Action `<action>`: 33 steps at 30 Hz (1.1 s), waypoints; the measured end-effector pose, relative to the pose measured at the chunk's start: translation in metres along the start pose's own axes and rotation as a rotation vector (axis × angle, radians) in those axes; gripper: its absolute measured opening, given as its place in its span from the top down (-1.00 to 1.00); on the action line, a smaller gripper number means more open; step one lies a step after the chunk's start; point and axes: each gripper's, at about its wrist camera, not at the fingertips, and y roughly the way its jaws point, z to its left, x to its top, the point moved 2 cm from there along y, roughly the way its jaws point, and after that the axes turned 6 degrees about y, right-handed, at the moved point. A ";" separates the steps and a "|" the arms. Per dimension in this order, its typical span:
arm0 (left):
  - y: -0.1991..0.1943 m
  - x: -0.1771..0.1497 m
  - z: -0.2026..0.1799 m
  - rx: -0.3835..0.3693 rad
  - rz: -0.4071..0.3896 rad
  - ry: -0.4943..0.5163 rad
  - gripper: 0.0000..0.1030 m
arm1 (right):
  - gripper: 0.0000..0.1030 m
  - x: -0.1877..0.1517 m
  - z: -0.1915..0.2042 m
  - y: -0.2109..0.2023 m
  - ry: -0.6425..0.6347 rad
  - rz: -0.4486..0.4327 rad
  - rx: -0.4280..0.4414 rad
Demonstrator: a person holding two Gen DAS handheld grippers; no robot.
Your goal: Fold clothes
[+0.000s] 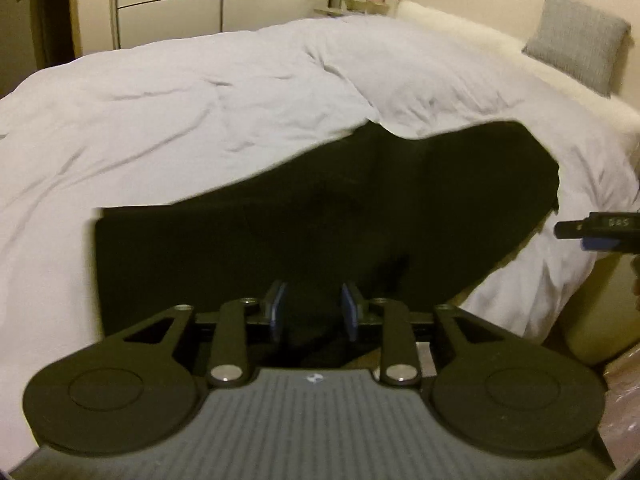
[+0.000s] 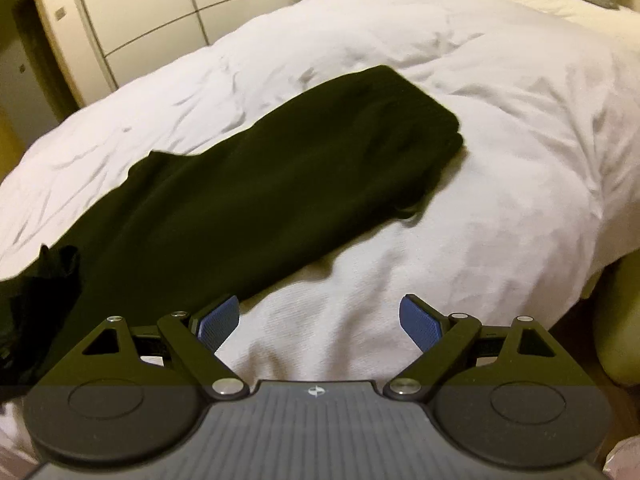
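A black garment lies spread on the white duvet of a bed. In the left wrist view it fills the middle, and my left gripper has its blue pads partly closed around a bunch of the black cloth at the near edge. In the right wrist view the garment runs from far centre to near left. My right gripper is wide open and empty above bare duvet, just right of the garment's near edge. The right gripper's tip shows at the right edge of the left wrist view.
A grey cushion and a cream pillow sit at the bed's head, far right. A wardrobe stands behind the bed. The bed's edge drops off at the right.
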 end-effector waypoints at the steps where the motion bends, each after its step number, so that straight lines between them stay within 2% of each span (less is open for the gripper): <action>1: -0.008 0.000 0.012 0.015 -0.009 0.004 0.44 | -0.74 0.000 0.001 0.000 0.022 0.005 0.032; 3: -0.019 -0.001 0.036 0.040 -0.025 0.007 0.41 | -0.73 -0.002 0.012 0.001 0.051 0.017 0.126; 5: -0.016 -0.003 0.053 0.058 -0.020 -0.009 0.41 | -0.71 -0.007 0.028 0.001 0.081 0.037 0.260; 7: -0.007 -0.002 0.067 0.074 0.012 -0.031 0.41 | -0.55 -0.015 0.049 0.009 0.132 0.097 0.428; 8: -0.002 -0.003 0.072 0.072 0.028 -0.038 0.41 | -0.40 -0.020 0.058 0.015 0.163 0.138 0.494; 9: 0.003 -0.004 0.077 0.066 0.043 -0.043 0.41 | -0.26 -0.025 0.067 0.023 0.187 0.179 0.540; 10: 0.006 -0.006 0.080 0.054 0.054 -0.043 0.41 | -0.21 -0.030 0.077 0.031 0.208 0.221 0.581; 22: 0.026 -0.006 0.110 0.007 0.112 -0.035 0.37 | -0.18 -0.044 0.133 0.083 0.230 0.320 0.661; 23: 0.029 -0.003 0.112 0.010 0.121 -0.023 0.37 | -0.09 -0.045 0.137 0.087 0.232 0.328 0.667; 24: 0.031 -0.001 0.112 0.014 0.125 -0.011 0.37 | 0.39 -0.046 0.142 0.091 0.233 0.335 0.673; 25: 0.032 0.002 0.111 0.016 0.127 0.003 0.37 | 0.64 -0.045 0.146 0.091 0.201 0.325 0.664; 26: 0.033 0.006 0.109 0.013 0.125 0.019 0.37 | 0.85 -0.044 0.150 0.090 0.158 0.310 0.650; 30: 0.037 0.021 0.094 -0.010 0.105 0.084 0.30 | 0.88 -0.023 0.141 0.061 0.099 0.134 0.618; 33: 0.050 0.028 0.077 -0.025 0.117 0.126 0.29 | 0.88 -0.002 0.118 0.040 0.068 -0.011 0.539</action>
